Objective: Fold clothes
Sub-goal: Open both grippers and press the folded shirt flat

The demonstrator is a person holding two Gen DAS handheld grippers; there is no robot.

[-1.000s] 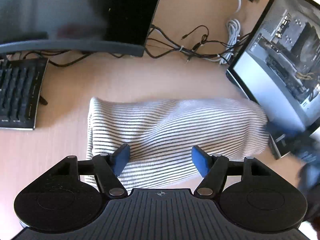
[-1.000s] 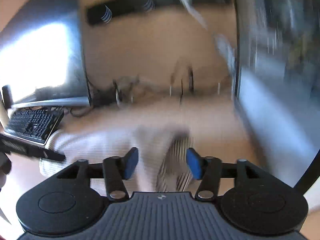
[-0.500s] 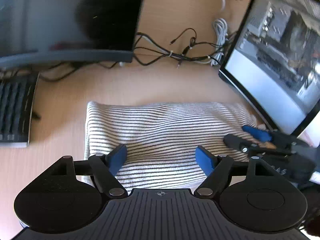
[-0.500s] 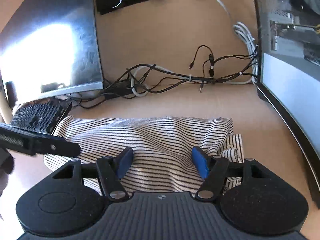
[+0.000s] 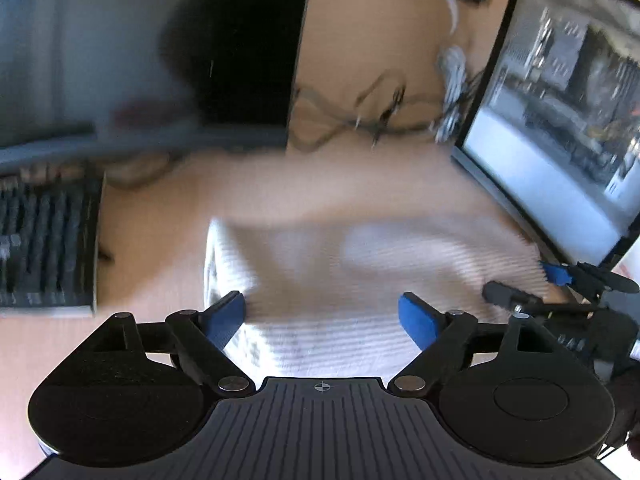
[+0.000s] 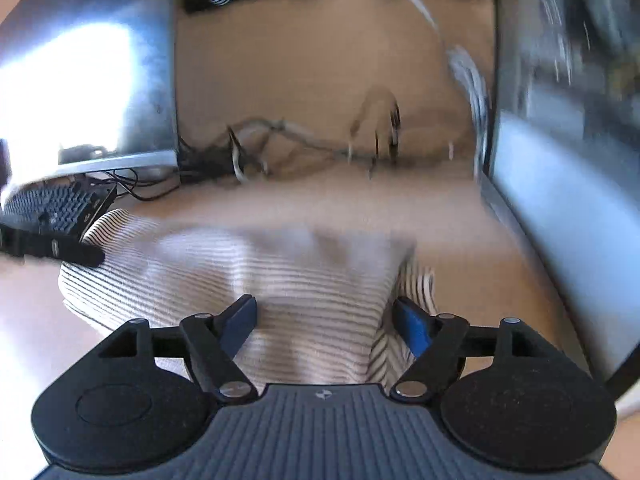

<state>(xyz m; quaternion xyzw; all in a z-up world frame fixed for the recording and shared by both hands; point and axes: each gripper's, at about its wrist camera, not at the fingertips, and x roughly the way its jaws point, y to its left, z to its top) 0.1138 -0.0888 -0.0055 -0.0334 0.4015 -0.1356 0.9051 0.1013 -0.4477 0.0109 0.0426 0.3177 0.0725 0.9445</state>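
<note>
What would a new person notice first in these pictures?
The striped garment lies folded in the middle of the wooden desk. Both the left gripper and the right gripper hang open over it. A monitor stands at the right, a keyboard at the left.

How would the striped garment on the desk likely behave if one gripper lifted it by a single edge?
The striped garment would probably sag and unfold: it lies in soft, rumpled layers, with a loose flap at its right end. It looks thin, so likely light. On the smooth desk, it may slide if pushed.
</note>
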